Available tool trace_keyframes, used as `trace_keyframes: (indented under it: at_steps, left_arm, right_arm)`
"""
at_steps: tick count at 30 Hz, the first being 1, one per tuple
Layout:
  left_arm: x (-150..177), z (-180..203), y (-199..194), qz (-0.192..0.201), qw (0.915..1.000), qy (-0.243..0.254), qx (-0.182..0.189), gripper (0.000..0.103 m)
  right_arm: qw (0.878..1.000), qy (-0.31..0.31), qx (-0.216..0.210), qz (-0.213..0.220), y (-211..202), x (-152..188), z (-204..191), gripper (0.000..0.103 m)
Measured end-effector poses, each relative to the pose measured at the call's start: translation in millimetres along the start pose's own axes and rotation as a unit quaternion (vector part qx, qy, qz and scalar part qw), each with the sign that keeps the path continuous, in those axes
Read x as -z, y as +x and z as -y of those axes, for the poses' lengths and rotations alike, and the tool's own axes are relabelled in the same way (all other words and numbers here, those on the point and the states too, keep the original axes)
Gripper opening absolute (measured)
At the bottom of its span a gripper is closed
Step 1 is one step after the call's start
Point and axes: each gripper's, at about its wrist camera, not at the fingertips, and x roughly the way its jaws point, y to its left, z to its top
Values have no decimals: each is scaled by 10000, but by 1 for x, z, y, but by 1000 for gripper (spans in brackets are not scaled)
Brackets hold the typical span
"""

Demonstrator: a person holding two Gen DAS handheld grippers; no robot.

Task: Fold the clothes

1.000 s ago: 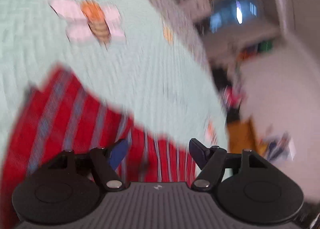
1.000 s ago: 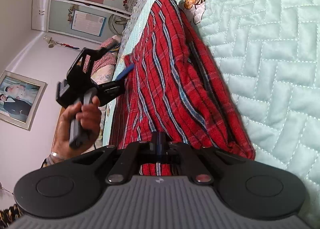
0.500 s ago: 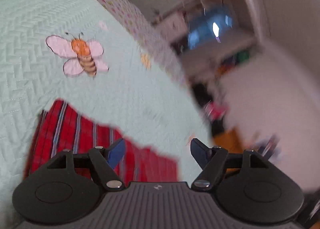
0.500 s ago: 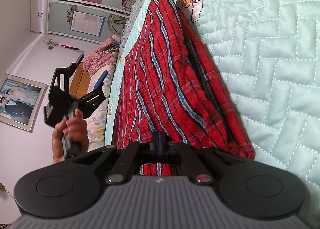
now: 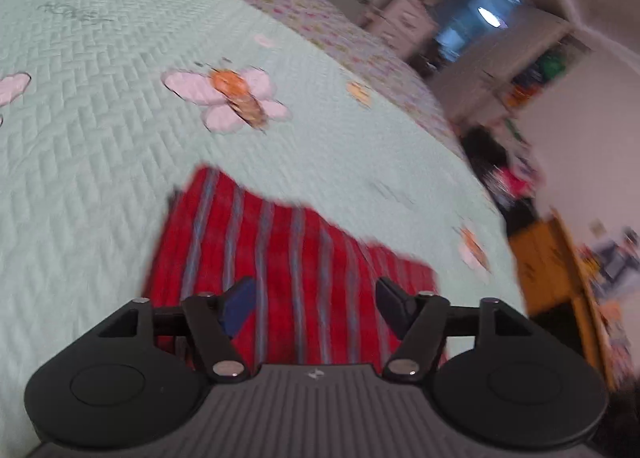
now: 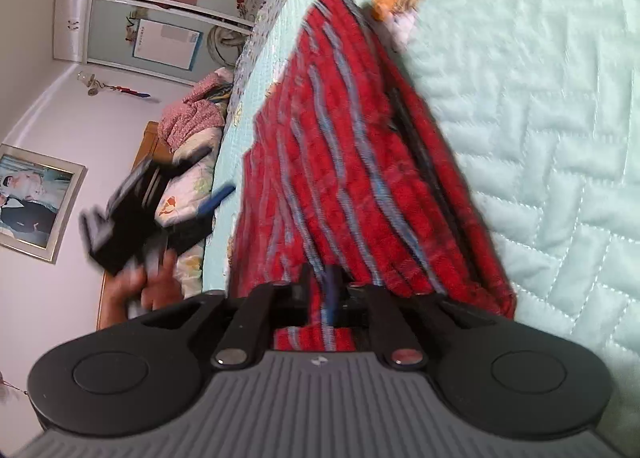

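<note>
A red striped garment [image 5: 280,250] lies lengthwise on the pale green quilted bedspread [image 5: 100,138]. In the right wrist view the garment [image 6: 340,162] runs away from me, its near edge under my right gripper [image 6: 320,286]. That gripper's jaws are opening, a narrow gap shows and the cloth edge still lies between them. My left gripper [image 5: 314,290] hovers open over the garment's end with nothing between its fingers. The right wrist view also shows it, blurred, as the left gripper [image 6: 176,198] in a hand [image 6: 136,286] beyond the bed's side.
An embroidered bee [image 5: 236,98] marks the bedspread [image 6: 540,98] past the garment. A heap of pink clothes and pillows [image 6: 196,114] lies at the bed's far end. A wardrobe [image 6: 160,10] and a framed picture [image 6: 32,198] are on the walls. Orange-brown furniture [image 5: 552,270] stands beside the bed.
My left gripper has drawn back and up from the garment, off past the bed's side, and rolled. My right gripper's jaws, shut on the cloth edge before, have begun to part.
</note>
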Motion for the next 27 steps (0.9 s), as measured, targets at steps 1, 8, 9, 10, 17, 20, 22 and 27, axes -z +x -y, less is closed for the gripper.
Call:
trace_keyframes:
  at_steps: [1, 8, 9, 10, 17, 20, 22, 27]
  left_arm:
    - [12, 2, -10, -110, 9999, 91, 63, 75]
    - [87, -16, -31, -251, 9970, 432, -589, 81]
    - [90, -20, -30, -222, 9973, 408, -563, 81]
    - [93, -25, -29, -193, 9976, 385, -536, 82]
    - [94, -22, -42, -64, 9979, 315, -558, 82]
    - [97, -16, -53, 36, 9977, 300, -609, 82]
    - [102, -12, -61, 103, 9975, 366, -595, 82]
    - [115, -15, -59, -76, 9946, 672, -785, 82]
  right_arm:
    - [9998, -164, -82, 105, -5, -1, -9, 66]
    - [9980, 193, -322, 506, -2, -16, 1, 82]
    - [9978, 400, -121, 512, 3, -17, 16, 65]
    - [9965, 624, -25, 550, 4, -17, 27, 37]
    - [9923, 946, -113, 795, -7, -20, 19, 32]
    - [9927, 759, -463, 814, 5, -33, -3, 43]
    - [9925, 707, -531, 842, 21, -45, -10, 70]
    - [9957, 247, 731, 519, 65, -63, -4, 40]
